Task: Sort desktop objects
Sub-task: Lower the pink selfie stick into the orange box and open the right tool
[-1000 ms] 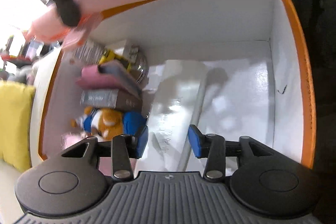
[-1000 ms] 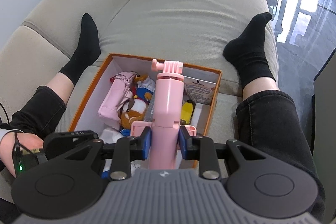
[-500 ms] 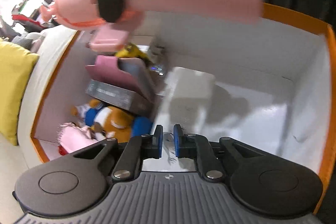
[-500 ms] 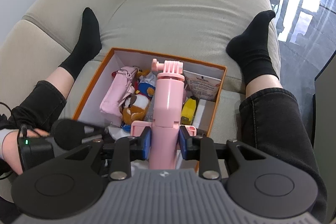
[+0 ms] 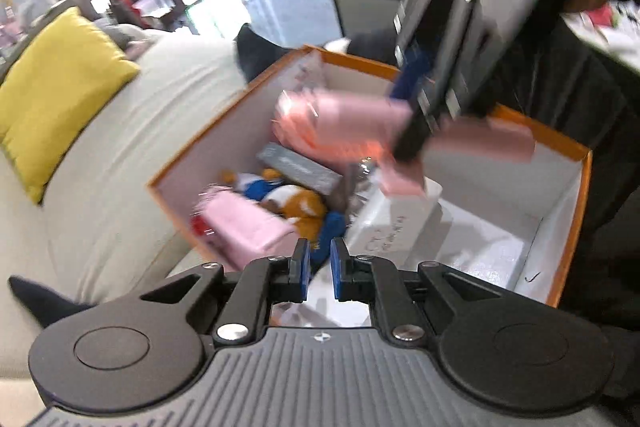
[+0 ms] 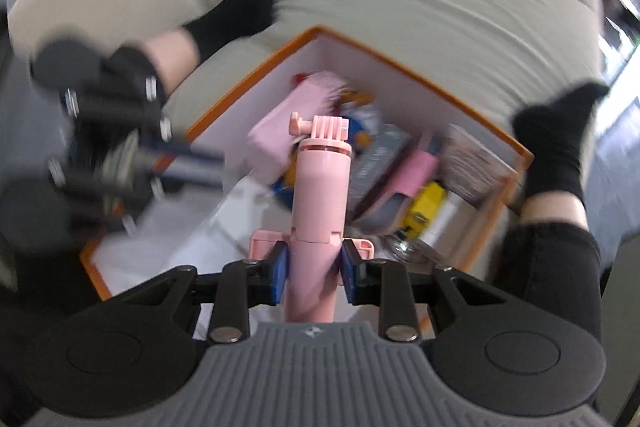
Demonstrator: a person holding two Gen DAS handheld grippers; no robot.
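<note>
Carrying a pink selfie stick [image 6: 318, 203] clamped at lower centre, the right gripper [image 6: 314, 273] hung over the orange box [image 6: 420, 79]; left gripper [image 5: 319, 273] shut, empty; next, probably, a placement among the clutter.

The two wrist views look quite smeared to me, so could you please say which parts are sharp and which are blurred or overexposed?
Left wrist view: its own claw is sharp, the pink stick and orange box are motion-smeared, and the windows top left are blown out. Right wrist view: the right claw and pink stick are crisp, the left claw and sofa are streaked; both views bulge like a fisheye.
</note>
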